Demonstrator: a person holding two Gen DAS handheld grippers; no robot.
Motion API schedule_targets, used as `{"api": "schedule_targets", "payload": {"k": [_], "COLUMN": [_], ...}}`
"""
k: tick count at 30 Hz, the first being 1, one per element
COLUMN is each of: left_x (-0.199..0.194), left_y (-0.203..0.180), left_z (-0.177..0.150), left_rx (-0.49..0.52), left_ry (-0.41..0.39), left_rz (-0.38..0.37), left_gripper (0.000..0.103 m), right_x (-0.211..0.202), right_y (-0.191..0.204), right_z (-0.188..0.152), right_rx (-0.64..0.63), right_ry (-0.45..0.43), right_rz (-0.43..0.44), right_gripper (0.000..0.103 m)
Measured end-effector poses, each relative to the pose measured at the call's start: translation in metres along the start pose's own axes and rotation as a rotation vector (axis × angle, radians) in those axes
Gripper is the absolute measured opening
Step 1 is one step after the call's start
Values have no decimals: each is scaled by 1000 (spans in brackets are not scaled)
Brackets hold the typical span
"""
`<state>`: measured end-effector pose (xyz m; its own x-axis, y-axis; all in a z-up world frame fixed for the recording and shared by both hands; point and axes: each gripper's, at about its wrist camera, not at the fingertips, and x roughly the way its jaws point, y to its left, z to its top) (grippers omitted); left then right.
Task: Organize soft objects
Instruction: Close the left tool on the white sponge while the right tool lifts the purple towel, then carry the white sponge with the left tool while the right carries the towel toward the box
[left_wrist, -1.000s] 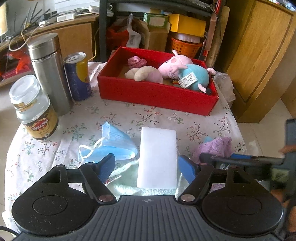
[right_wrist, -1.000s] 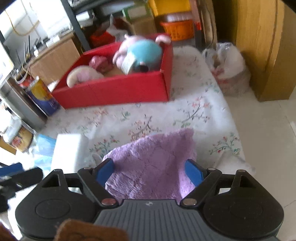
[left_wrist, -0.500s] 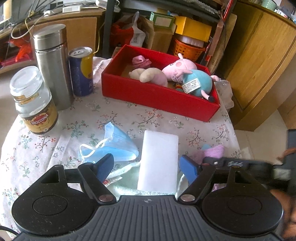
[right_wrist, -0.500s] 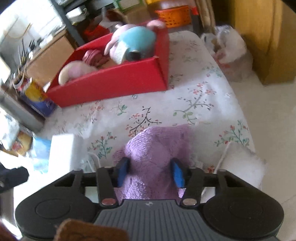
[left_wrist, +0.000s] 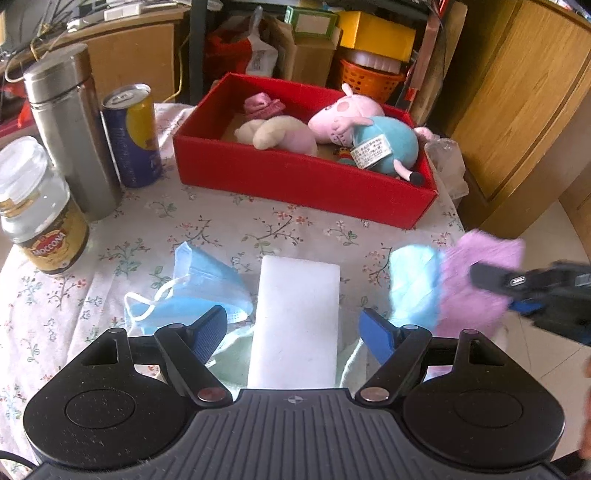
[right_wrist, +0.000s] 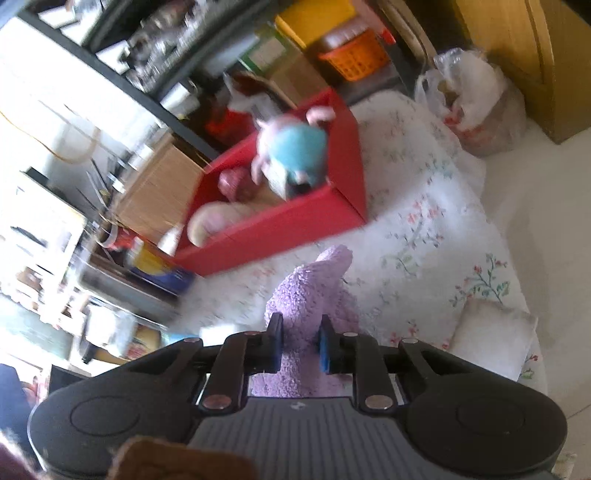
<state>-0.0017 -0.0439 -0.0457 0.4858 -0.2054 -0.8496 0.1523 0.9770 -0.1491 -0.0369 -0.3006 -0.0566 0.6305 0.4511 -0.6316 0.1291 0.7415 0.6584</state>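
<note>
A red box (left_wrist: 303, 184) (right_wrist: 280, 229) at the back of the floral table holds a pink-and-blue pig plush (left_wrist: 365, 133), a cream plush (left_wrist: 277, 133) and a small pink item. My right gripper (right_wrist: 301, 341) is shut on a purple fluffy cloth (right_wrist: 314, 295) (left_wrist: 476, 280), lifted off the table at the right edge. My left gripper (left_wrist: 293, 332) stands open over a white sponge block (left_wrist: 295, 321) that lies on a pale green cloth (left_wrist: 236, 358). A blue face mask (left_wrist: 199, 291) lies left of the block, and a light blue cloth (left_wrist: 413, 284) right of it.
A steel flask (left_wrist: 70, 125), a blue-yellow can (left_wrist: 131, 136) and a coffee jar (left_wrist: 37, 210) stand at the table's left. Shelves with boxes and an orange basket (left_wrist: 369, 77) are behind. A wooden cabinet (left_wrist: 517, 110) and a plastic bag (right_wrist: 476, 110) are to the right.
My right gripper closed on the purple cloth, lifted it and rolled, uncovering a light blue cloth. My left gripper shifted slightly forward over the white block.
</note>
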Motion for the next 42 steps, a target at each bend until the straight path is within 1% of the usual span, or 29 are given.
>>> {"api": "schedule_targets", "payload": {"k": [4,7,10,11,12,15,19,22,28,31,37,39,40,42], "left_x": [17,31,43,47,50,53,44,34,3,-9,-20,-22,-22,-22], "left_y": [-3,-3,-3,-3,-3,-2,-3,1,16,21,29,30,30,29], "left_z": [3,6,5,5,5,5,8,10,18,20,23,24,24,23], "left_rx": [-3,-18,-36,-40,-43,-58,-57,-81,-125,-141,-157,-163,-163,-159], "left_ry": [33,60,98,107,113,114,89,71,-20,-52,-85,-89,-89,-87], "left_rz": [17,37,34,37,46,53,45,28,4,-9,-12,-21,-24,-24], "left_gripper": [77,74,61,59,60,55,54,53,53,53,54,54,54,55], "right_x": [-15,-16,-16,-15,-15,-16,-19,-21,-26,-25,-25,-24,-20,-7], "right_y": [8,11,11,9,8,4,5,5,12,16,21,21,21,18], "right_z": [3,5,5,6,6,5,6,6,7,8,8,8,7,2], "right_rx": [-7,-1,6,13,20,29,20,19,2,-5,-18,-22,-27,-42], "right_ry": [-33,-33,-31,-30,-26,-21,-26,-34,-65,-68,-76,-62,-41,10], "right_rz": [48,78,78,77,77,83,89,86,84,88,93,96,95,58], "right_gripper": [0,0,0,0,0,0,0,0,0,0,0,0,0,0]}}
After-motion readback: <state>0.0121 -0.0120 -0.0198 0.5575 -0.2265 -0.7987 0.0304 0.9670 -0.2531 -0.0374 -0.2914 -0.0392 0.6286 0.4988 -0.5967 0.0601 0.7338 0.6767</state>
